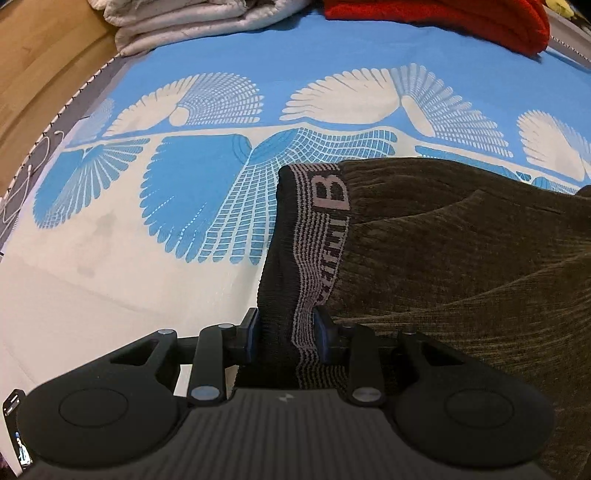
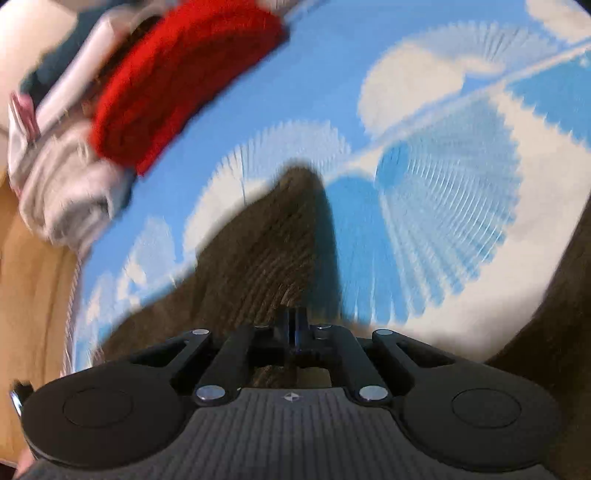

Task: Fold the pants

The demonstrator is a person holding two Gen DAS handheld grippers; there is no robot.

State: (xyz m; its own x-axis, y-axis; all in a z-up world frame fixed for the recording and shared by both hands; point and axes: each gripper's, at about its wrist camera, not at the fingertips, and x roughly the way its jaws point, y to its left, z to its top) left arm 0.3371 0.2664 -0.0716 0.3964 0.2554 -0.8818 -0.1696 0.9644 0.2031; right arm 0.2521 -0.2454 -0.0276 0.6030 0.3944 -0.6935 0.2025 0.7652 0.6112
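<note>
The pants (image 1: 443, 258) are dark olive ribbed fabric with a black and grey lettered waistband (image 1: 317, 229), lying on a blue and white patterned bed sheet (image 1: 184, 184). My left gripper (image 1: 288, 332) is shut on the waistband, its two pads pressing the band's lower end from both sides. In the blurred right wrist view, a ridge of the same pants (image 2: 258, 258) runs up to my right gripper (image 2: 295, 325). Its fingers are closed together with the fabric's edge pinched at the tips. More of the pants fills the lower right corner.
Folded pale bedding (image 1: 184, 22) and a red knit garment (image 1: 461, 18) lie at the far end of the bed; both show again as bedding (image 2: 66, 184) and red garment (image 2: 177, 85). A wooden floor (image 1: 37, 74) lies beyond the bed's left edge.
</note>
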